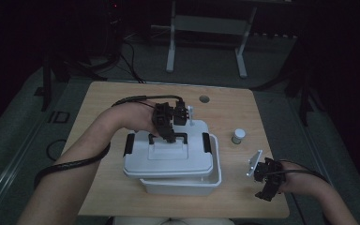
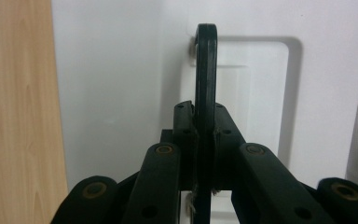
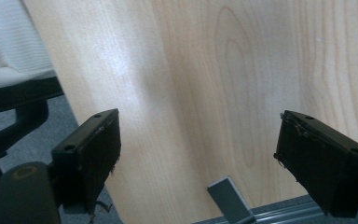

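The left gripper [image 1: 168, 132] was clamped on the lid's black handle [image 2: 205, 79], which ran straight along its jaws. The lid [image 1: 168, 159] sat skewed on the box [image 1: 180, 185], probably lifted. The right gripper [image 1: 266, 180] stood open, well apart.

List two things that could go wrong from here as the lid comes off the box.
1. The left gripper pinches only the thin black handle, so the white lid may swing or slip.
2. The right gripper is open over bare table, so the white box is unsteadied and could drag.
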A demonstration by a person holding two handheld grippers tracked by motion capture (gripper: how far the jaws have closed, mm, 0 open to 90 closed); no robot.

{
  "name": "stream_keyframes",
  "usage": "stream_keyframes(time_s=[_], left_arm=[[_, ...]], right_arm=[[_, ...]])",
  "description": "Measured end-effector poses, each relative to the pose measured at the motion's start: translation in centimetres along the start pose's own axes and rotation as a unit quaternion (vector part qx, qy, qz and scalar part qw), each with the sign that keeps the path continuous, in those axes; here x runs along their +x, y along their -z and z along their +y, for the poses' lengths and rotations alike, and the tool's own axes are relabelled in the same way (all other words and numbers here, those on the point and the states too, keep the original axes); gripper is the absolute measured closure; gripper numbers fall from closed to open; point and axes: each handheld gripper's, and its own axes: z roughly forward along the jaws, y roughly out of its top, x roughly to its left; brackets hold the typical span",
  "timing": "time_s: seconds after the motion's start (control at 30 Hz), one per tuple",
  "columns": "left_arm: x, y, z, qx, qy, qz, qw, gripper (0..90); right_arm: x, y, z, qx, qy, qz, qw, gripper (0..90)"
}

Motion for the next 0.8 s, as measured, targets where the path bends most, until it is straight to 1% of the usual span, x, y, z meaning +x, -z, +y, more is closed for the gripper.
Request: stream_keyframes(time_s=[0.07,0.1,0.17,0.2,0.3,0.33,0.4,0.43,0.5,0.53,0.57,0.63,0.67,0.7,0.77,0.8], left_arm=[[0.1,0.3,-0.8,-0.001,0.007,0.004,1.0000,83.3],[0.2,0.5,-1.1,0.003,0.008,0.003,1.0000,83.3],[0.2,0.8,-2.0,0.001,0.017,0.009,0.9998,83.3],[0.3,0.9,-2.5,0.004,0.022,0.009,0.9997,83.3],[0.3,1.4,-3.9,0.002,0.030,0.014,0.9994,83.3],[0.3,1.6,-4.3,-0.004,0.036,0.018,0.9992,83.3],[0.4,2.0,-5.3,-0.006,0.043,0.020,0.9989,83.3],[0.4,2.1,-5.6,-0.009,0.048,0.023,0.9985,83.3],[0.4,2.5,-6.6,-0.008,0.055,0.026,0.9981,83.3],[0.5,2.7,-7.1,-0.011,0.060,0.029,0.9977,83.3],[0.5,2.8,-7.6,-0.011,0.066,0.027,0.9974,83.3],[0.5,3.1,-8.9,-0.011,0.079,0.033,0.9962,83.3],[0.4,3.2,-9.5,-0.010,0.084,0.032,0.9959,83.3],[0.4,3.4,-10.1,-0.011,0.088,0.035,0.9954,83.3],[0.4,3.8,-11.3,-0.014,0.097,0.034,0.9946,83.3],[0.3,4.0,-11.9,-0.020,0.107,0.037,0.9934,83.3]], right_arm=[[0.1,0.0,0.0,0.004,0.003,-0.002,1.0000,13.4],[0.1,0.0,0.0,0.005,0.002,0.000,1.0000,13.4],[0.1,0.0,0.1,0.007,0.003,0.000,1.0000,13.4],[0.1,0.0,0.1,0.007,0.003,0.001,1.0000,13.4],[0.1,0.0,0.2,0.010,0.004,0.001,0.9999,13.4],[0.1,0.1,0.2,0.010,0.003,0.001,0.9999,13.4],[0.1,0.2,0.3,0.010,0.000,0.004,0.9999,13.4],[0.1,0.2,0.4,0.012,0.002,0.002,0.9999,13.4],[0.1,0.3,0.4,0.012,0.002,0.004,0.9999,13.2],[0.1,0.3,0.5,0.012,0.003,0.001,0.9999,13.0],[0.1,0.3,0.5,0.012,0.003,0.000,0.9999,13.0],[0.2,0.3,0.6,0.012,0.003,-0.002,0.9999,13.0],[0.2,0.3,0.6,0.012,0.002,-0.002,0.9999,13.0],[0.2,0.4,0.6,0.012,0.001,-0.001,0.9999,13.0],[0.2,0.4,0.6,0.011,0.001,-0.002,0.9999,12.9],[0.2,0.5,0.6,0.011,0.002,-0.001,0.9999,12.9]])
